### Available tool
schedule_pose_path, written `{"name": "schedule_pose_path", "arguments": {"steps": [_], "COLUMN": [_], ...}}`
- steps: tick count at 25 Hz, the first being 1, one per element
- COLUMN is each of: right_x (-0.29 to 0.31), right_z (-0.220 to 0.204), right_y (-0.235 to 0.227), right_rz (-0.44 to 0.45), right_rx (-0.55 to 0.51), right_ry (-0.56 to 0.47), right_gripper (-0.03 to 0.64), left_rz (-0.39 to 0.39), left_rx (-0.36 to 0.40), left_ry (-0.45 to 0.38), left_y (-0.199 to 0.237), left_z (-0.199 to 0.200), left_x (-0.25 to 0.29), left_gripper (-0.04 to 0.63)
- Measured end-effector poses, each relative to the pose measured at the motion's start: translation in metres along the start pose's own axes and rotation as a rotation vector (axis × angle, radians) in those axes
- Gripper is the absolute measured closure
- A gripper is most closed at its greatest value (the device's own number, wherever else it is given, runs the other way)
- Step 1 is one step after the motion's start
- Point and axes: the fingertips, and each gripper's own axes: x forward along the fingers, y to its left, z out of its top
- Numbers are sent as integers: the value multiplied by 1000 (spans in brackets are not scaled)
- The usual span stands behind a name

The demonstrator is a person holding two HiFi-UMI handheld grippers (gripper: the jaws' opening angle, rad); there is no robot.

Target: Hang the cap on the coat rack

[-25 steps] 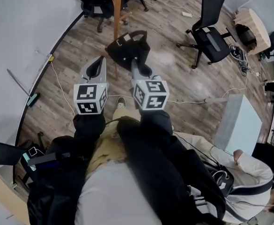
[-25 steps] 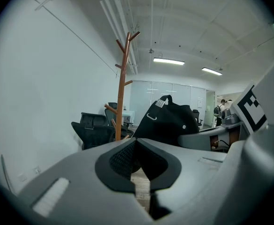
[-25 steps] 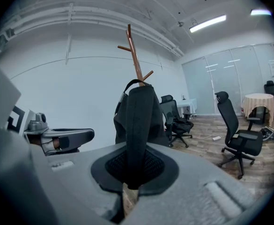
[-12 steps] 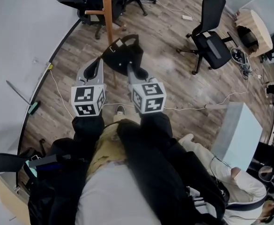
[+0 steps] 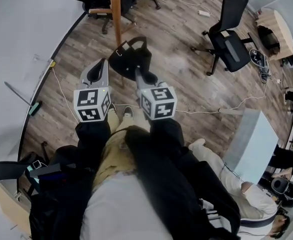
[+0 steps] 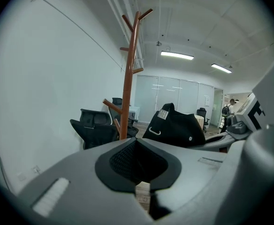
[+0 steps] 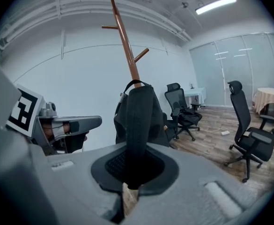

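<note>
The right gripper has its jaws pinched on the brim of a black cap. In the right gripper view the brim runs up from between the two dark pads, and the round part of the cap sits on top of it. The cap is up in the air over the wood floor, out in front of the person.

The left gripper is just beside the cap, on its left, and does not touch it. Its jaws are pressed together, with only a thin slit between them and nothing in there.

The rack is a brown wood pole with short pegs that stick out and up. It stands by the white wall, just past the cap. In the left gripper view the cap is to the right of the pole and low down — the top pegs are high above it. The cap is not on any peg. A small white tag shows inside the cap.

Black chairs stand behind the rack, and one more chair is off to the right.
</note>
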Motion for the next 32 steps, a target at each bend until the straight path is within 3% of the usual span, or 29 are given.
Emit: {"name": "schedule_pose_path", "arguments": {"steps": [16,32], "right_x": [54,124], "right_z": [-25,-92], "right_y": [1,-7], "right_rz": [-69,-119], "right_rx": [22,53], "right_ry": [126,259], "right_gripper": [606,606], "left_rz": [-84,-110], "left_rx": [-25,-56], "left_ry": [6,97], "left_y": [42,85], "left_z": [12,-23], "left_x": [39,71], "left_gripper": [597,597]}}
